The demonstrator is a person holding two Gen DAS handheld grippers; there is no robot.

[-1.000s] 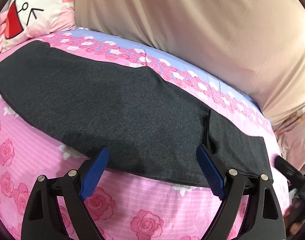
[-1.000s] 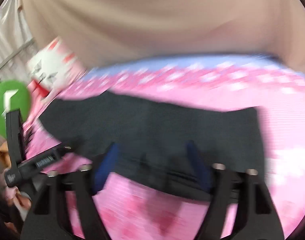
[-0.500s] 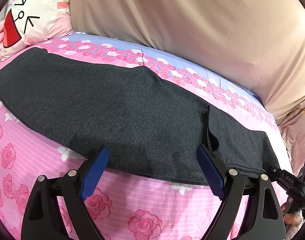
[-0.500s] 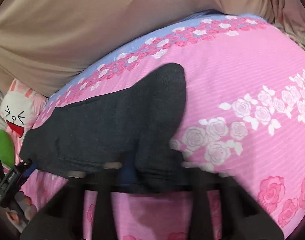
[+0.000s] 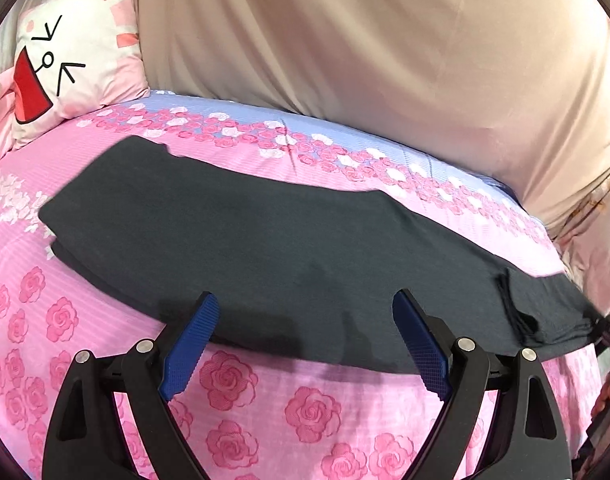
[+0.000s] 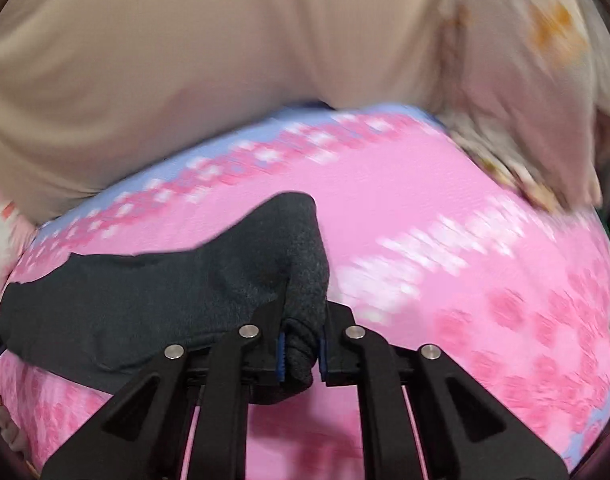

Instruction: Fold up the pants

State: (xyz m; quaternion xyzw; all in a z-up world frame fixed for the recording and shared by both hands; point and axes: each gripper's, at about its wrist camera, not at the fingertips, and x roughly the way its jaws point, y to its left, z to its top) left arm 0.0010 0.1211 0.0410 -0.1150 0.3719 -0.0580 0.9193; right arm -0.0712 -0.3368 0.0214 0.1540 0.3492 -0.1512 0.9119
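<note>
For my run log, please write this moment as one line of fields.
step: fold pants | right gripper: shut on pants end | left gripper: open, holds nothing, above near pants edge | surface: pink rose bedsheet

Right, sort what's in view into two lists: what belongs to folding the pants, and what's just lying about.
Part of the job:
- dark grey pants, spread on the bed
- right gripper, fingers shut on a bunched end of the pants
- left gripper, fingers open above the near edge
- pink rose bedsheet, the work surface

Just lying about:
- cartoon-face pillow
- beige cloth behind the bed
</note>
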